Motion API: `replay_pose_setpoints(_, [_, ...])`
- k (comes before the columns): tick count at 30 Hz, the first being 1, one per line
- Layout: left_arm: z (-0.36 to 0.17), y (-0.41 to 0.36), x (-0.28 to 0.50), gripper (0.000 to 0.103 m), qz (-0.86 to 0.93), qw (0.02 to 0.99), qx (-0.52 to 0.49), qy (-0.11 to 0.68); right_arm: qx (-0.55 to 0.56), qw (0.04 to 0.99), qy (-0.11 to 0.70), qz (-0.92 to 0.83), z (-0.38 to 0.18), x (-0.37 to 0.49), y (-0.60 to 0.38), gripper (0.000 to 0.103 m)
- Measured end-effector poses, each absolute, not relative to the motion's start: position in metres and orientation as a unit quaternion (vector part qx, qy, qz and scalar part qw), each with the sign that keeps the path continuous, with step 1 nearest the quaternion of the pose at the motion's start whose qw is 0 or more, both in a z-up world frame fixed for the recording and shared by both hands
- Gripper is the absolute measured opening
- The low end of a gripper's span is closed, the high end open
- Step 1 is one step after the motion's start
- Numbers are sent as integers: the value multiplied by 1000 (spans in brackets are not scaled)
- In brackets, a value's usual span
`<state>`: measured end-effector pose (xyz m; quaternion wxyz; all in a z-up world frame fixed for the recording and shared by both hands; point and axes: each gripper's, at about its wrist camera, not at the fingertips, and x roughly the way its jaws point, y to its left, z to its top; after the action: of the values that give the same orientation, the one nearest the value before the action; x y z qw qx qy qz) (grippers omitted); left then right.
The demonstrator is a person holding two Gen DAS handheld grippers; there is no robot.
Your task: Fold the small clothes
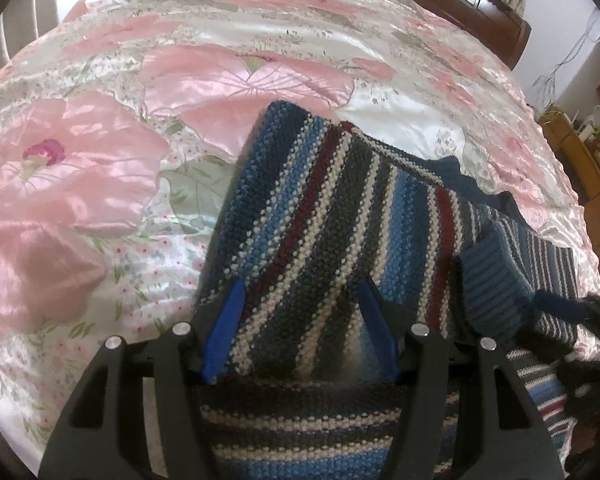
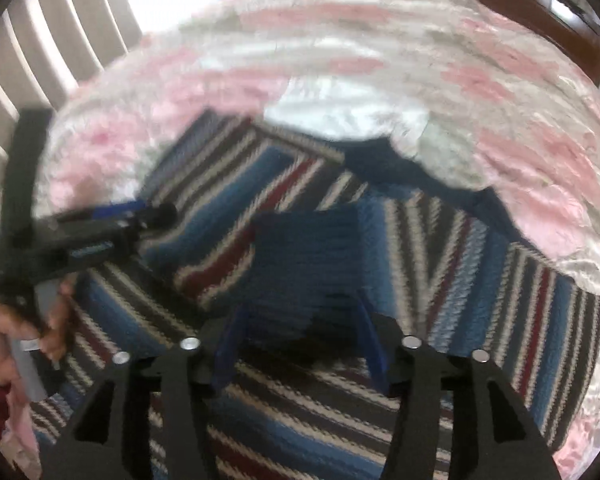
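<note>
Both grippers' fingers (image 1: 374,312) spread wide, empty, over striped knit sweater (image 1: 320,200) on floral bedspread (image 1: 100,140).

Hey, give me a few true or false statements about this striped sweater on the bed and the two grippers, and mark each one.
1. The striped knit sweater lies on a floral pink bedspread. True.
2. The sweater is plain white. False: it has blue, dark, white and maroon stripes.
3. The left hand-held gripper has its jaws apart over the sweater. True.
4. The right hand-held gripper is clamped shut. False: its jaws stand apart.
5. A hand shows in the right wrist view. True.
</note>
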<state>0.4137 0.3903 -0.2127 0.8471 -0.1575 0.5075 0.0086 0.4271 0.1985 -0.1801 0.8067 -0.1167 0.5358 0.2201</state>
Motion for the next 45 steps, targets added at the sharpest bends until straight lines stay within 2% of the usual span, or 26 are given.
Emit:
replay_pose_setpoints(3, [-216,392,414,59,5,847,-163,505,-135,802,547,199,-203,429,208,59])
replay_pose_setpoints(5, [-217,393,414,59,3,847,-168,504,-114,805,551,188,-208,435,202,49])
replay_pose_setpoints(7, [-218,394,414,59,-1,847,-167,504,-104,808,553,171,-209,441,190,17])
replay_pose_setpoints(8, [-218,394,414,59,-1,848,-166,504,-94,808,556,171,-208,443,184,11])
replay_pose_setpoints(9, [-219,393,414,59,-2,848,-163,504,-66,806,560,177,-205,446,171,0])
replay_pose_setpoints(15, [-220,383,414,63,6,856,-135,499,45,813,552,178,-180,451,96,0])
replay_pose_setpoints(22, [-222,372,415,74,11,862,-110,495,30,836,540,98,-173,458,22,0])
replay_pose_setpoints(23, [-222,371,415,74,12,862,-109,495,22,835,540,101,-173,457,24,1])
replay_pose_setpoints(27, [-218,375,414,74,13,861,-127,493,-22,832,535,144,-167,444,62,13])
replay_pose_setpoints(29, [-212,381,412,64,17,857,-144,494,-30,828,535,166,-167,437,85,14])
replay_pose_setpoints(30, [-207,385,411,64,20,856,-153,493,-39,824,535,182,-167,434,104,17])
replay_pose_setpoints(32, [-194,397,405,65,40,860,-162,483,-49,817,538,202,-168,429,133,27])
replay_pose_setpoints(36, [-177,421,390,71,75,863,-157,475,-95,814,539,193,-181,423,194,54])
replay_pose_setpoints(39, [-178,439,380,72,84,858,-172,476,-133,817,542,147,-194,426,217,56])
replay_pose_setpoints(41, [-185,445,377,72,89,854,-163,486,-142,814,549,125,-204,429,222,63])
replay_pose_setpoints(45, [-193,451,373,72,89,852,-155,492,-119,821,549,107,-214,437,216,59])
